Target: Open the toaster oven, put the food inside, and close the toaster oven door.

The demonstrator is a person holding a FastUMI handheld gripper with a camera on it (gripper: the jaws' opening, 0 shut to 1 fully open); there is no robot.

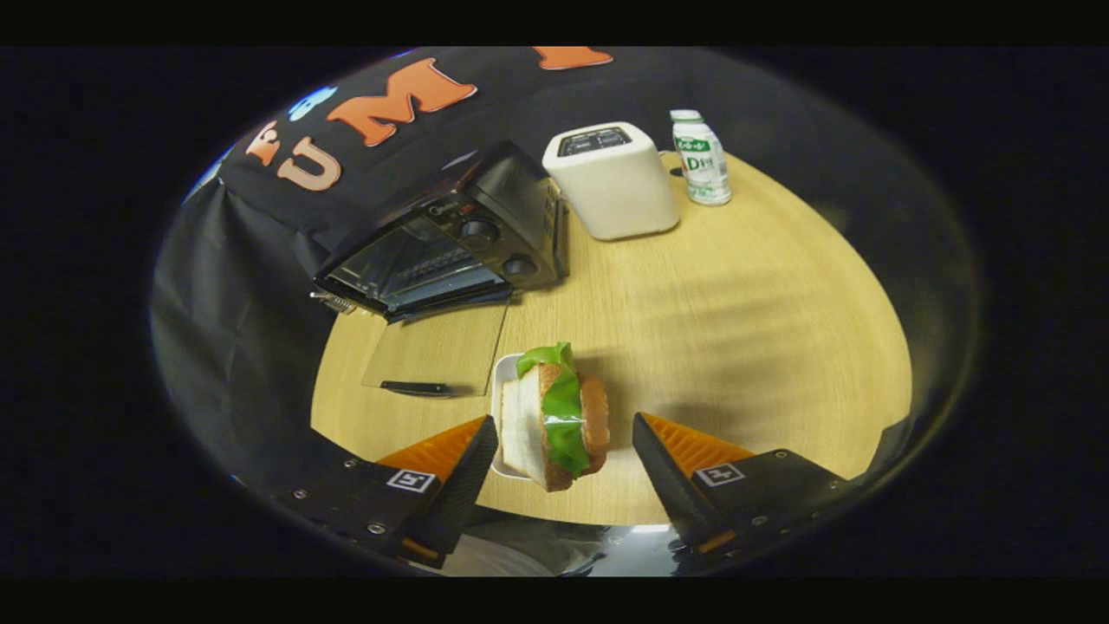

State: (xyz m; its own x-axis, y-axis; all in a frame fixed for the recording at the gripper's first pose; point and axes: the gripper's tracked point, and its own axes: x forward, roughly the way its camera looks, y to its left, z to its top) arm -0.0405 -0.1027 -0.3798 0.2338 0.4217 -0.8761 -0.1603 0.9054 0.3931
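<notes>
The claw [565, 433] is spread wide, its two fingers [468, 459] either side of the sandwich [559, 420] without touching it. The sandwich stands on edge by a small white tray [501, 407] on the round table [736, 329]. Beyond the sandwich, the oven [450, 243] sits with its glass door [437, 351] dropped flat toward it. Beside the oven stand a white toaster [615, 182] and a bottle [700, 160].

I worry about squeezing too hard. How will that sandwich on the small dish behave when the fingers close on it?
The sandwich stands on edge between the open gripper's fingers, so it probably tips easily. Its bread looks soft and likely compresses. The lettuce sticking out seems loose and may slip, letting layers shift.
</notes>
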